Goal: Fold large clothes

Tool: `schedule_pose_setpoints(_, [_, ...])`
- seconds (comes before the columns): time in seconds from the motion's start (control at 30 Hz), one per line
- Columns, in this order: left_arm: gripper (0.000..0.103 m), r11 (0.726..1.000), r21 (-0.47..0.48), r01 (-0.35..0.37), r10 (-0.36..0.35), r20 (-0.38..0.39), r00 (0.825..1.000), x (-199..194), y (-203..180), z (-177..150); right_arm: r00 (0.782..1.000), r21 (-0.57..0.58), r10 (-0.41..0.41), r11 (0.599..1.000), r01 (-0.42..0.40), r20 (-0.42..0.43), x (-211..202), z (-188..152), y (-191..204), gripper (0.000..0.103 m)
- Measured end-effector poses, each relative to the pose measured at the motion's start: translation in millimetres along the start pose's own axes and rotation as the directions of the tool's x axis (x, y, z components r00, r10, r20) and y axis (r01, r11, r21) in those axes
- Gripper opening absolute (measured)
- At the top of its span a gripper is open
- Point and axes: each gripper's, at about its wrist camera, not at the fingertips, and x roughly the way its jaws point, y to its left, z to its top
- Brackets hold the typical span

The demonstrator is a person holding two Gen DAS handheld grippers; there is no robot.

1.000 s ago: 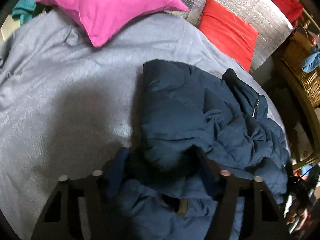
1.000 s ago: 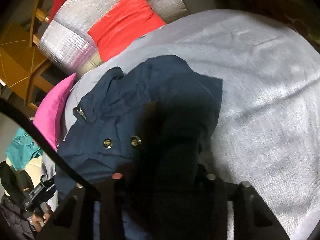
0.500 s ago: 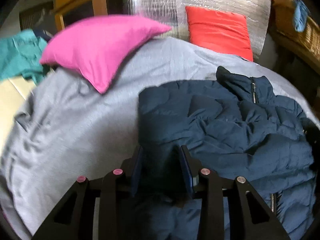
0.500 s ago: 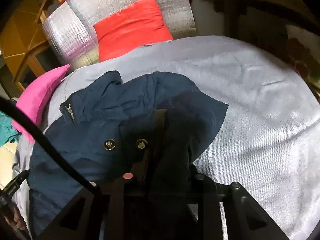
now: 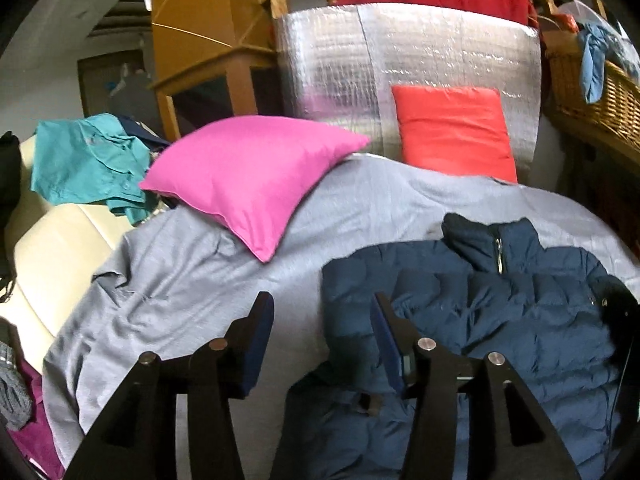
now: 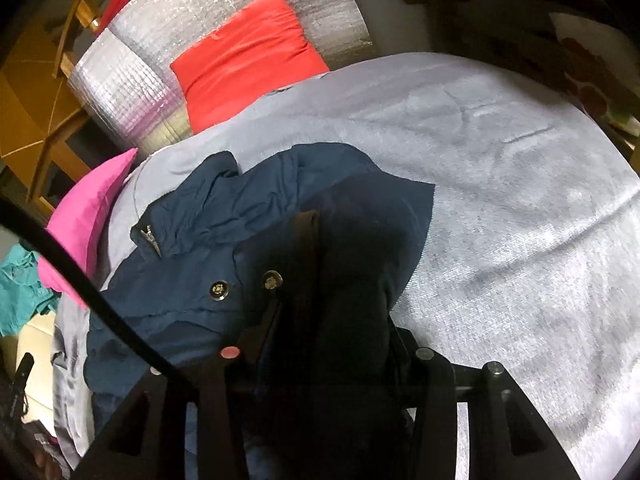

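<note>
Navy puffer jacket (image 5: 500,320) on grey bedspread (image 5: 200,288), lower right of frame, collar toward top, left gripper (image 5: 322,320) jaws opening and empty beside its edge – right gripper (image 6: 332,280) jaws opening with dark jacket fabric between them

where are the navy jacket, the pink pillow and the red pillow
navy jacket (image 5: 520,320), left wrist view, quilted chest panel
pink pillow (image 5: 248,176), left wrist view, middle of its face
red pillow (image 6: 248,56), right wrist view, middle of its face

We see a big dark blue puffy jacket (image 5: 500,320) lying on the grey blanket (image 5: 192,300). It is crumpled and partly folded over itself. Its collar with a zipper points toward the red pillow (image 5: 452,132). Two round snap buttons (image 6: 244,284) show on one flap.
</note>
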Motion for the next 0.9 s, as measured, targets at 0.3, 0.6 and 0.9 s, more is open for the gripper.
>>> schedule_pose_setpoints(0.3, [0.051, 1.0, -0.006, -0.006, 0.006, 0.021, 1.0, -12.2, 0.1, 3.1, 1.0, 0.012, -0.003, 1.0, 0.003, 0.004, -3.9, -0.4, -0.9, 0.047])
schedule_pose_setpoints(0.6, [0.052, 1.0, -0.012, -0.017, 0.017, 0.022, 1.0, -13.8, 0.0, 2.4, 1.0, 0.023, 0.003, 1.0, -0.003, 0.004, -5.9, -0.8, -1.5, 0.047])
schedule_pose_setpoints(0.9, [0.052, 1.0, -0.006, -0.031, 0.031, -0.002, 1.0, -6.1, -1.4, -0.1, 1.0, 0.031, 0.011, 0.999, -0.011, -0.003, -3.9, -1.3, -2.6, 0.051])
